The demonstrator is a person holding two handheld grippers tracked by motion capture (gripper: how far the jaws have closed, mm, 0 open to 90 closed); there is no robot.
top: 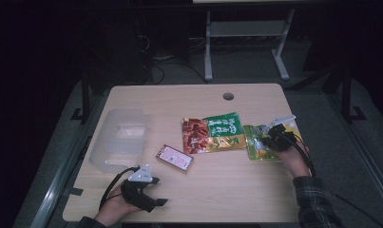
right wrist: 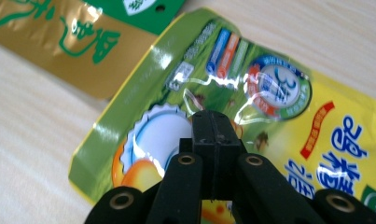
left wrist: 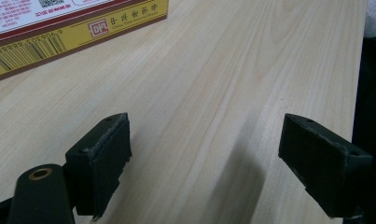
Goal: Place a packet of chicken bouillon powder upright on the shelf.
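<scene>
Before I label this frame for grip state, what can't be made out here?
- Right tongs: jaws together over the yellow-green packet; whether they pinch it is hidden by the jaws.
- Small box: cut off by the left gripper view's top edge.
- Clear tub: contents too dim in the high view.

We take this for a lab or test room, dimly lit beyond the work surface. A pale wood-grain table with a round cable hole stands on grey flooring. Well beyond the right gripper, the white metal legs of another desk rise, with loose cables on the floor under it. Far past the left gripper, black stand legs flank the table's edge.
</scene>
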